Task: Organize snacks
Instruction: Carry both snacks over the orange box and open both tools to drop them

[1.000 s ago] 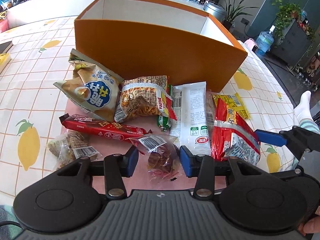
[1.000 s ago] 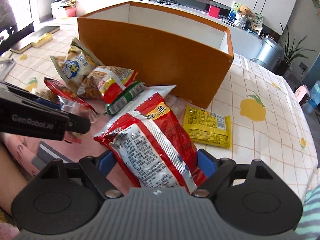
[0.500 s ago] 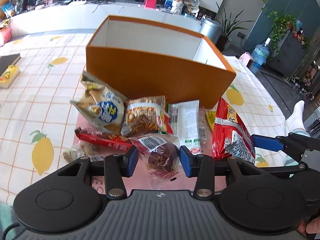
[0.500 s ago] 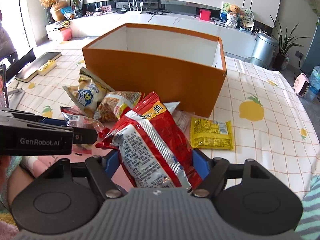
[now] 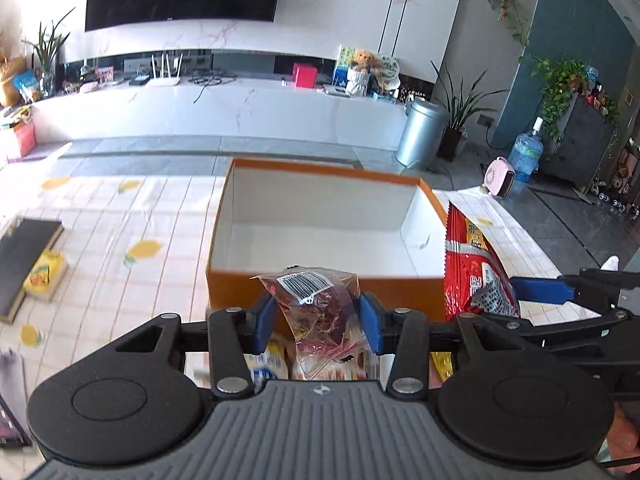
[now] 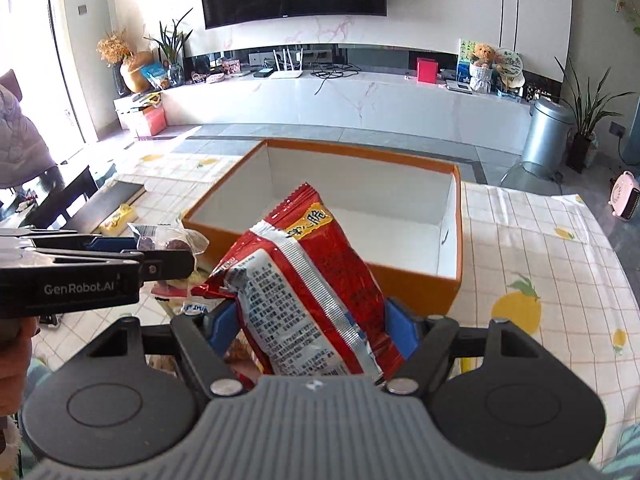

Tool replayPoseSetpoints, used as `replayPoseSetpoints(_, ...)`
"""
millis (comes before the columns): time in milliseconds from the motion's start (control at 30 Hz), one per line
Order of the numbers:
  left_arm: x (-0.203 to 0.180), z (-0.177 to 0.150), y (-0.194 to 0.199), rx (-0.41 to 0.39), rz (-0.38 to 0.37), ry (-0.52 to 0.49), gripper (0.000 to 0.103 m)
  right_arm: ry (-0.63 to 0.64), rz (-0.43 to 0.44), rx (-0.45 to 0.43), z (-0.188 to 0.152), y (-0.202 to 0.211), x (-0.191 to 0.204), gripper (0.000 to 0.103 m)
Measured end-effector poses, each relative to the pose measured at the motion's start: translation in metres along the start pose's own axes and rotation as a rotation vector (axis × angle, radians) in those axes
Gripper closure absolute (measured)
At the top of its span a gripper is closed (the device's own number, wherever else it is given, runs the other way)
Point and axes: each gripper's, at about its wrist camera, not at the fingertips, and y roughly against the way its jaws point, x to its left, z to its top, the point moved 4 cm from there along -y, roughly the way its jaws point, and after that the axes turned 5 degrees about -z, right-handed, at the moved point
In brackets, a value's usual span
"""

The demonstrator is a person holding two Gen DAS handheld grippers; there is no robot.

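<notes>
Crinkly red foil first: the big red-and-silver snack bag point(image 6: 308, 296) sits clamped between the jaws of my right gripper point(image 6: 310, 326), held up in the air just short of the near wall of the open orange cardboard box point(image 6: 448, 292). I'm pinching it low, across its belly, with the sealed top edge poking up toward the box mouth. It looks puffy and light, air-filled and soft, so I reckon a harder squeeze would crush what's inside; the slick film could also slide, so a hold across the wide middle seems safest.

Over on the other side, my left gripper point(image 5: 318, 322) has its jaws closed on a small clear plastic packet with a barcode label and dark reddish pieces inside point(image 5: 320, 304), lifted just in front of that same box wall. Floppy little thing, barely any weight by the look of it; its loose film bunches between the pads, and I'd guess the sweets inside are the firmer part to grip.

Inside, the box shows bare white walls and floor, nothing in it yet. It stands on a tabletop under a white checked cloth printed with yellow lemons point(image 6: 520, 308), with more snack packs lying below my jaws near the box. Beyond the box: grey floor tiles, a long white marble media bench point(image 6: 360, 104), a dark wall screen and a silver bin point(image 6: 546, 136).
</notes>
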Motion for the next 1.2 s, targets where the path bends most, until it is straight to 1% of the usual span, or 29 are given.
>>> replayPoseSetpoints(133, 0.000, 0.025, -0.011, -0.026, 0.012, -0.032, 0.053, -0.007, 0.021, -0.019, 0.032, -0.012, -0.003, 0.030)
replayPoseSetpoints(233, 0.004, 0.039, -0.026, -0.021, 0.000, -0.027, 0.053, -0.021, 0.023, -0.026, 0.053, -0.027, -0.004, 0.030)
replayPoseSetpoints(300, 0.010, 0.045, -0.038, -0.015, 0.006, -0.038, 0.053, -0.033, 0.026, -0.028, 0.065, -0.040, -0.005, 0.030)
replayPoseSetpoints(467, 0.018, 0.050, -0.074, 0.043, 0.021, -0.080, 0.053, -0.135, 0.044, 0.037, 0.086, -0.090, -0.022, 0.030)
replayPoseSetpoints(533, 0.019, 0.049, -0.087, 0.070, 0.016, -0.111, 0.053, -0.191, 0.052, 0.084, 0.090, -0.113, -0.030, 0.030)
replayPoseSetpoints(633, 0.019, 0.048, -0.108, 0.126, 0.020, -0.150, 0.053, -0.244, 0.066, 0.164, 0.091, -0.147, -0.033, 0.030)
replayPoseSetpoints(700, 0.018, 0.045, -0.122, 0.169, 0.029, -0.173, 0.053, -0.251, 0.051, 0.218, 0.089, -0.168, -0.032, 0.030)
replayPoseSetpoints(800, 0.018, 0.037, -0.138, 0.223, 0.037, -0.226, 0.053, -0.266, 0.032, 0.303, 0.080, -0.194, -0.033, 0.030)
replayPoseSetpoints(900, 0.017, 0.029, -0.148, 0.269, 0.030, -0.257, 0.053, -0.303, 0.050, 0.382, 0.073, -0.215, -0.035, 0.030)
replayPoseSetpoints(967, 0.017, 0.025, -0.155, 0.301, 0.028, -0.270, 0.053, -0.308, 0.052, 0.420, 0.068, -0.224, -0.033, 0.030)
replayPoseSetpoints(1133, 0.020, 0.017, -0.166, 0.346, 0.061, -0.324, 0.052, -0.299, 0.060, 0.497, 0.052, -0.239, -0.022, 0.030)
replayPoseSetpoints(1200, 0.020, 0.015, -0.167, 0.362, 0.066, -0.321, 0.052, -0.316, 0.067, 0.527, 0.047, -0.244, -0.020, 0.030)
